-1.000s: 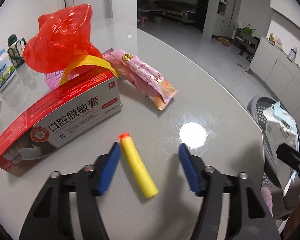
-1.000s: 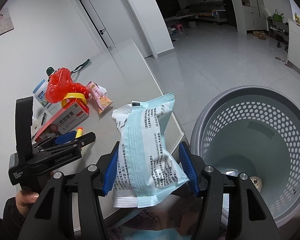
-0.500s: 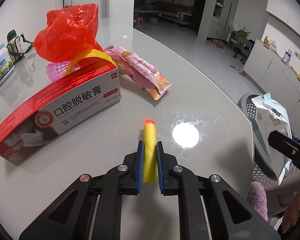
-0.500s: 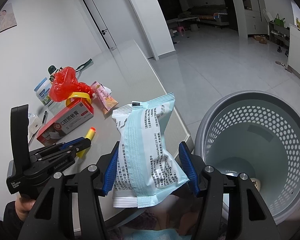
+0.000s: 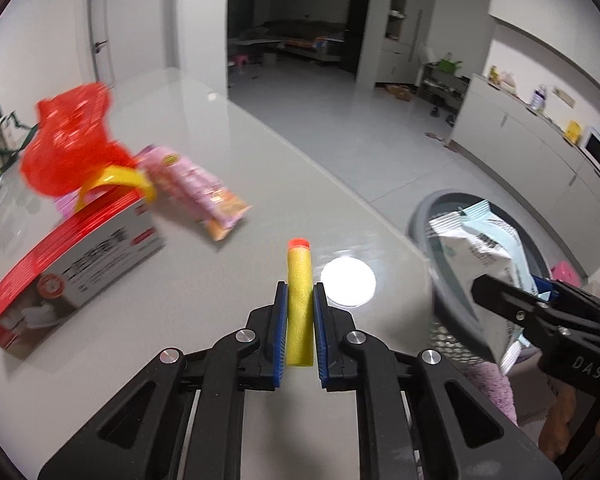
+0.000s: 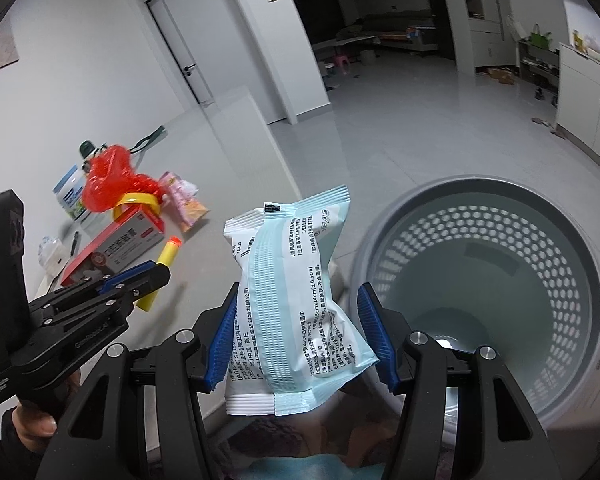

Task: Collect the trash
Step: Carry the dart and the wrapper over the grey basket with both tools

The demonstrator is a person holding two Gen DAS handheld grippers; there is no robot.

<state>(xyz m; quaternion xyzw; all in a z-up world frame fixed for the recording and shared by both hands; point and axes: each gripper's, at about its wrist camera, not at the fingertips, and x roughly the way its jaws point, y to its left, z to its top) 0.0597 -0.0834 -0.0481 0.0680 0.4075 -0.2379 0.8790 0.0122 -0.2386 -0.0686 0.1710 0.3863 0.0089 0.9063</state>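
Observation:
My left gripper (image 5: 300,316) is shut on a yellow foam dart (image 5: 299,280) with an orange tip and holds it above the table; the dart also shows in the right wrist view (image 6: 162,264). My right gripper (image 6: 300,336) is shut on a light blue and white packet (image 6: 296,280), upright between the blue pads, just left of the grey perforated bin (image 6: 500,280). The packet (image 5: 480,256) and bin (image 5: 432,216) show at the right of the left wrist view.
On the grey table (image 5: 180,300) lie a red and white toothpaste box (image 5: 72,256), a red plastic bag (image 5: 68,148), a yellow ring (image 5: 112,180) and a pink wrapper (image 5: 196,192). A white jar (image 6: 70,196) stands far left. The bin stands off the table's right edge.
My left gripper closed on the foam dart and lifted it off the table, moving rightward. My right gripper kept holding the packet and shifted a little nearer the bin.

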